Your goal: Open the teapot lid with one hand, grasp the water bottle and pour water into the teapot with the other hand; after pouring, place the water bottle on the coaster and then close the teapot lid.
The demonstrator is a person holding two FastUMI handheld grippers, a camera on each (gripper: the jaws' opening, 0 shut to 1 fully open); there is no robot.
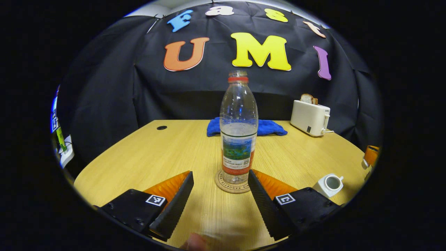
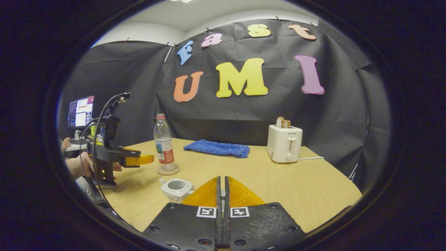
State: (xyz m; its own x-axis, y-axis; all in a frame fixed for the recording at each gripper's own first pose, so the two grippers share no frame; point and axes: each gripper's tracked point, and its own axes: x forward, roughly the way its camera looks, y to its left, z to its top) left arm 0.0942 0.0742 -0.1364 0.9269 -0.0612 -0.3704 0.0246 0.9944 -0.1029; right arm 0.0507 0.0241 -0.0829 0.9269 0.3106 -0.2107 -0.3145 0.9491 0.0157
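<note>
**Bottle on coaster, pot lidless**

Here the bottle (image 1: 239, 127) stands upright on the round coaster (image 1: 232, 182) near the middle of the wooden table (image 1: 167, 153), seen from the left gripper view. It is clear, with a red collar at the neck and no cap showing, and holds water to about half its height. The left gripper (image 1: 220, 179) sits just near of it, its two fingers spread wide apart, one to each side of the coaster; neither finger touches the bottle. The coaster's near edge lies between the fingertips.

To the right and near, the white teapot (image 1: 328, 185) stands with its mouth open and no lid on it. Far back lie a blue cloth (image 1: 270, 127) behind the bottle and a white toaster (image 1: 310, 117) with a slice of bread in it, at the far right.

In the right gripper view, the right gripper (image 2: 223, 181) has its fingers pressed together; whether anything is pinched between them cannot be told. The teapot (image 2: 176, 188) stands just left of those fingertips, open at the top. Farther left, the bottle (image 2: 164, 144) stands on its coaster (image 2: 168, 169), and the left gripper (image 2: 146, 159) is held level beside it by a hand (image 2: 80, 165), its tips close to the bottle's label. The cloth (image 2: 217, 148) and toaster (image 2: 284, 143) lie along the far side of the table (image 2: 296, 181). A lit monitor (image 2: 81, 112) stands off the far left.
</note>
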